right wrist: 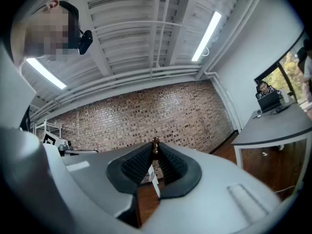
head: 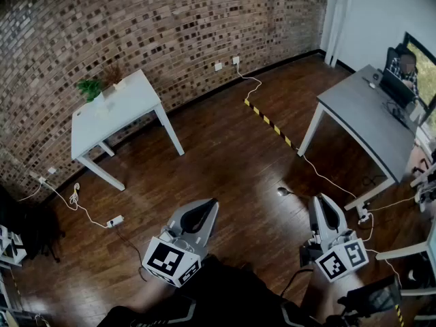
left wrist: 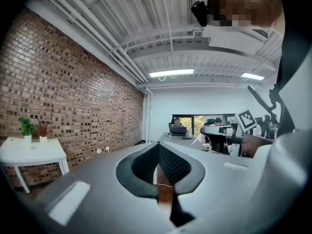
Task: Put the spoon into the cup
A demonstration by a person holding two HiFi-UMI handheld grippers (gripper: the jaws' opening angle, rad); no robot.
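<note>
Left gripper [head: 210, 203]: nearest me; smooth grey plastic shell, ribbed black pads pressed together on nothing.
Right gripper [head: 317, 198]: same build; its jaws are clamped on the spoon's thin stem.
Spoon [head: 283, 192]: slim shiny metal, with a small rounded bowl sticking out sideways from the jaws over the floor. In the right gripper view a brownish knob seems to top the handle.
Grip risk: smooth, narrow metal in so small a pinch could swivel or slide out if I swing fast.
Floor [head: 225, 148]: dark glossy planks; I judge a dropped spoon would skid away.
Cup: I see it in no view, so I would have to find it first.
White table [head: 133, 104]: matt top, with a small potted plant [head: 89, 87].
Grey desk [head: 361, 114]: far right, with someone seated there; I risk a bump if I head that way.
</note>
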